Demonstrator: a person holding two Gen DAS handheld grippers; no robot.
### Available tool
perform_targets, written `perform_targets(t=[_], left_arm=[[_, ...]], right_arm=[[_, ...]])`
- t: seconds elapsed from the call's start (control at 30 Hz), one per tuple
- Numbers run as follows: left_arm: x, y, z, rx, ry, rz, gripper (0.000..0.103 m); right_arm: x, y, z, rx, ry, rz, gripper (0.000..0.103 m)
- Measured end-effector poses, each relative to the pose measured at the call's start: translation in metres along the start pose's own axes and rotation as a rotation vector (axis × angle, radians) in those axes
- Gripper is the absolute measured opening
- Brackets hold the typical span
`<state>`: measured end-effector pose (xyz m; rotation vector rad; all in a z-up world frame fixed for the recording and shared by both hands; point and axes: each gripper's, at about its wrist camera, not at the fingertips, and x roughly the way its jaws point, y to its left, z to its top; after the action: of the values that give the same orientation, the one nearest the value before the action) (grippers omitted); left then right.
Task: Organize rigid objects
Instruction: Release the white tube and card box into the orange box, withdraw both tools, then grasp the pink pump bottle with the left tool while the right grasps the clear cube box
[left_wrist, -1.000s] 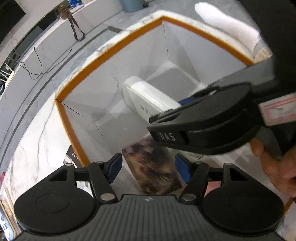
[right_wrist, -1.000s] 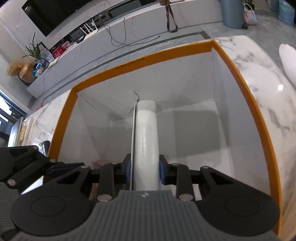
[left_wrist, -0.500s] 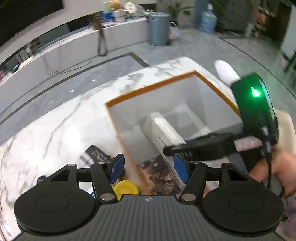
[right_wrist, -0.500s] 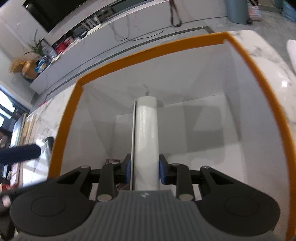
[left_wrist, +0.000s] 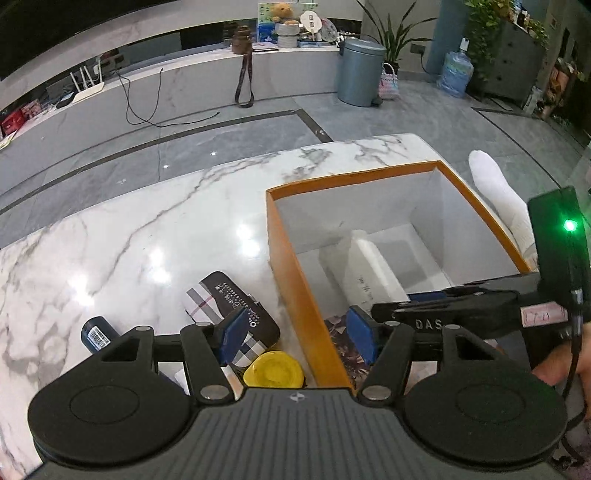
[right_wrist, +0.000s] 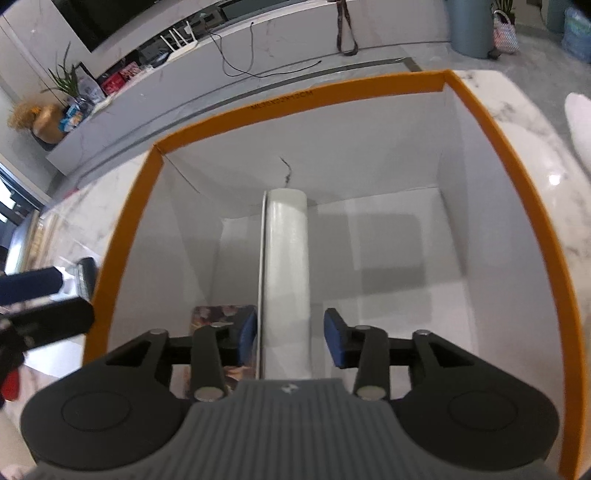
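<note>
Box: an orange-rimmed box with white inner walls stood on the marble desk, toward its right end; the box was open at the top.
White item: one long white rounded case lay inside the box, running from the near side to the far wall, with a thin flat sheet against its left side.
Right gripper: the right gripper reached down into the box, jaws spread on either side of the white case; the left pad sat just beside the sheet, the right pad stood clear of the case, so the jaws were released.
Left gripper: the left gripper hung above the box's left wall, jaws apart and holding nothing.
Inside, also: one dark patterned flat item lay on the box floor at the near-left corner, partly under the right gripper's left finger.
Outside, left of the box: one plaid-and-black packet, one yellow round lid and one dark blue cylinder with a barcode lay near the desk's front edge.
Open room: the right half of the box floor was bare white; the desk's far-left stretch showed only marble.
In the way: the right gripper's body crossed the box's near-right part in the left wrist view.
</note>
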<state>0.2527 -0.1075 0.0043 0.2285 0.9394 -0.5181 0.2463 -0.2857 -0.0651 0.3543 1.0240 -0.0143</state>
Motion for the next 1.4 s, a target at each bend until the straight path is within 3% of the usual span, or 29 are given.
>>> perform_targets(t=[0.2, 0.3, 0.4, 0.57, 0.83, 1.0, 1.17, 1.4], left_arm=[[0.003, 0.009, -0.004, -0.024, 0.01, 0.007, 0.073], [0.003, 0.011, -0.007, -0.034, 0.005, -0.005, 0.073], [0.002, 0.011, -0.007, -0.026, 0.0, -0.005, 0.073], [-0.002, 0.012, -0.01, -0.023, -0.007, -0.011, 0.073], [-0.022, 0.026, -0.019, -0.027, -0.015, -0.012, 0.071], [-0.036, 0.039, -0.034, 0.011, -0.004, 0.02, 0.069], [-0.048, 0.053, -0.053, 0.033, 0.016, 0.001, 0.068], [-0.064, 0.062, -0.084, 0.144, 0.025, -0.039, 0.064]], right_arm=[[-0.001, -0.001, -0.001, -0.018, -0.009, -0.089, 0.046], [0.004, -0.008, 0.0, 0.022, 0.025, -0.063, 0.047], [0.005, -0.008, -0.001, 0.017, 0.031, -0.043, 0.037], [0.004, -0.005, -0.002, -0.016, 0.027, -0.028, 0.037], [-0.032, 0.01, -0.01, -0.056, -0.096, 0.034, 0.037], [-0.06, 0.044, -0.021, -0.142, -0.147, 0.1, 0.034], [-0.082, 0.086, -0.03, -0.259, -0.164, 0.162, 0.032], [-0.075, 0.152, -0.053, -0.579, -0.052, 0.128, 0.032]])
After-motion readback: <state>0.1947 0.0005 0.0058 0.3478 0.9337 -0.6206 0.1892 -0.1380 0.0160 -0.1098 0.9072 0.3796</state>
